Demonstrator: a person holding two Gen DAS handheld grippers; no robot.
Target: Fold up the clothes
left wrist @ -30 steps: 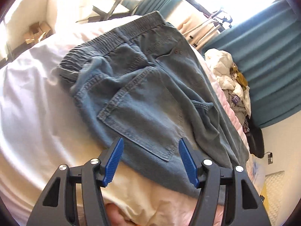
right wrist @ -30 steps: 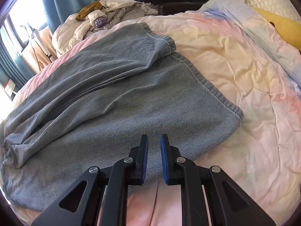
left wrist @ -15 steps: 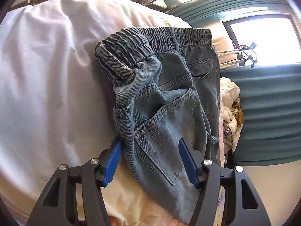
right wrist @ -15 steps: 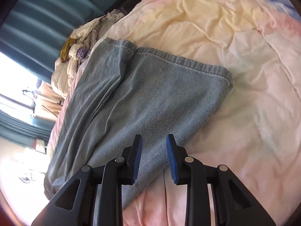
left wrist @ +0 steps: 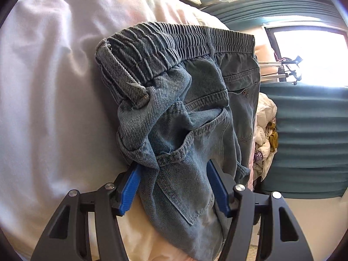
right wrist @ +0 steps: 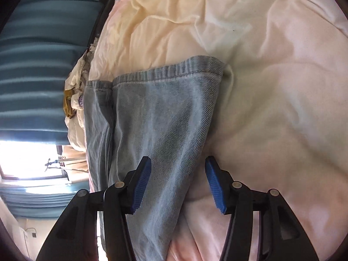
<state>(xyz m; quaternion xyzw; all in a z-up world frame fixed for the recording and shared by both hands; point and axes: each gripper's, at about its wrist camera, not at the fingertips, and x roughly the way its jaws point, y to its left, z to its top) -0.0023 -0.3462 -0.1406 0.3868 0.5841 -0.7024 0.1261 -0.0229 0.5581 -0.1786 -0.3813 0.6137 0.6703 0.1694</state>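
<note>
Between the spread fingers of the left gripper [left wrist: 174, 187] sits the bunched pocket corner of the jeans [left wrist: 191, 143], which lie on the bed [left wrist: 47, 87]; the elastic waistband [left wrist: 174, 41] is beyond. The right gripper [right wrist: 176, 182], also apart, straddles a leg edge, with the hem [right wrist: 174, 69] ahead. Denim is heavy, limp, grippy: pinch doubled seams, not single cloth

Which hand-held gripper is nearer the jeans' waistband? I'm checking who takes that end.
Left. The left hand-held gripper straddles the jeans at the back pocket, just below the waistband. The right hand-held gripper straddles a leg near the hem; no waistband shows there.
</note>
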